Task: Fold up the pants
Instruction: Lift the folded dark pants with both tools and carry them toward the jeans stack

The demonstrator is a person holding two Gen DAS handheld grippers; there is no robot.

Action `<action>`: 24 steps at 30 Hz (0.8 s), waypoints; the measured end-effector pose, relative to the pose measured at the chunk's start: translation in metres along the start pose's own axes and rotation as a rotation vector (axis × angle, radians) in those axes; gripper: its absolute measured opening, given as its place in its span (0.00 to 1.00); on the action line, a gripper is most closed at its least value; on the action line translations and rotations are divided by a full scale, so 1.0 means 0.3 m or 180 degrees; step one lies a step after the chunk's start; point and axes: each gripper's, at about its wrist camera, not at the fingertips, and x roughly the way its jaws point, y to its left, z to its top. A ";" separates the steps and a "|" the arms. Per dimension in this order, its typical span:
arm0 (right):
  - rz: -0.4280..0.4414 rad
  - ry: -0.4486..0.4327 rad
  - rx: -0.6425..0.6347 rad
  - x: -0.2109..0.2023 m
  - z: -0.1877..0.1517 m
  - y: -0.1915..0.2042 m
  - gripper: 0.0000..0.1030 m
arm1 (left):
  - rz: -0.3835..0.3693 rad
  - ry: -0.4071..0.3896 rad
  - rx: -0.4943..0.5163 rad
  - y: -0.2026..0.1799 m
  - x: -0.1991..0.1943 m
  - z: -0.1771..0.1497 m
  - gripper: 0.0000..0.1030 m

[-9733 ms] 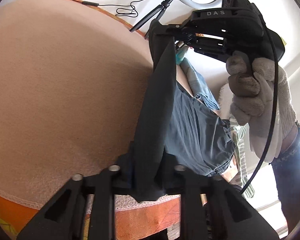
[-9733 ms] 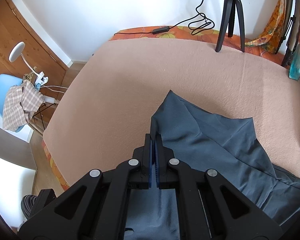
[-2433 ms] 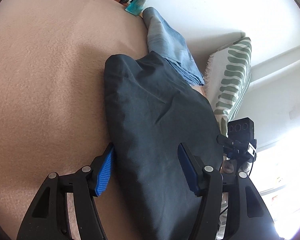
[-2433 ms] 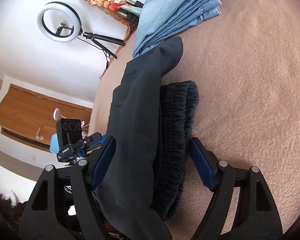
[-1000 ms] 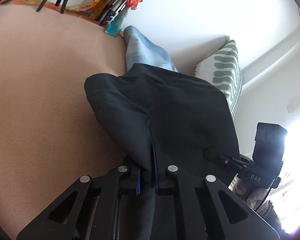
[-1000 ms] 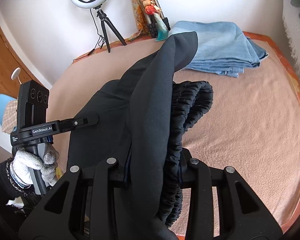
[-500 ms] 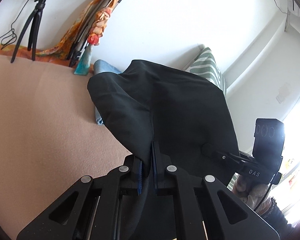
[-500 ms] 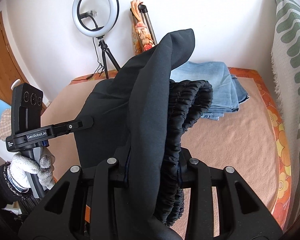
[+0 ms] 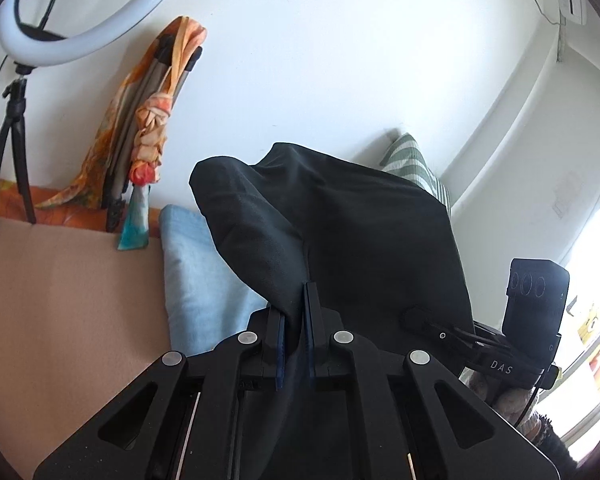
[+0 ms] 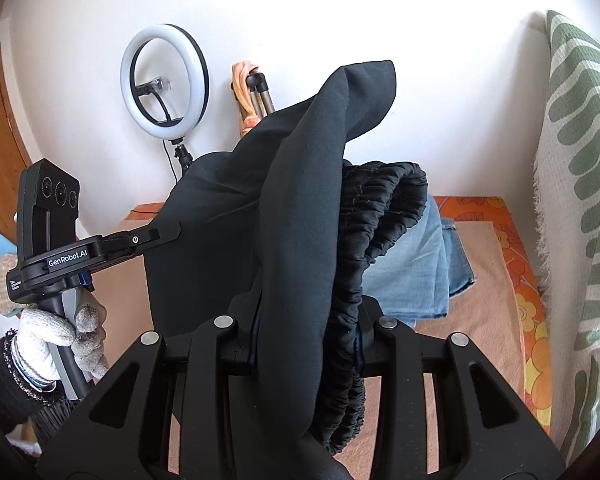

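Observation:
The folded dark pants (image 9: 360,232) hang in the air between both grippers, above the bed. My left gripper (image 9: 294,320) is shut on one folded end of the pants. My right gripper (image 10: 306,320) is shut on the other end, where the gathered elastic waistband (image 10: 380,220) bunches between the fingers. In the right wrist view the left gripper (image 10: 156,236) shows at the left, clamped on the pants' edge. In the left wrist view the right gripper (image 9: 420,318) shows at the right, also on the cloth.
A stack of folded blue jeans (image 10: 420,264) lies on the tan bed cover (image 9: 60,300) near the wall. A ring light on a tripod (image 10: 164,80) and an orange scarf on a folded stand (image 9: 148,128) are at the wall. A green-striped pillow (image 10: 580,160) is at the right.
Both grippers closed on the folded pants and lifted them off the bed. In the last half second they rose further and tilted up toward the wall.

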 end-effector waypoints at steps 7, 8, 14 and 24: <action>0.0013 -0.0003 -0.0052 0.104 0.126 -0.079 0.33 | 0.0063 -0.0040 0.0065 0.042 0.102 0.092 0.06; 0.0022 0.0001 -0.0052 0.125 0.141 -0.096 0.33 | 0.0068 -0.0037 0.0060 0.054 0.120 0.101 0.06; 0.0125 0.0055 0.0083 0.265 0.191 -0.197 0.33 | 0.0094 0.0000 0.0035 0.111 0.232 0.146 0.06; 0.0167 0.0267 0.0204 0.499 0.190 -0.349 0.33 | 0.0210 0.0122 0.0026 0.213 0.404 0.151 0.06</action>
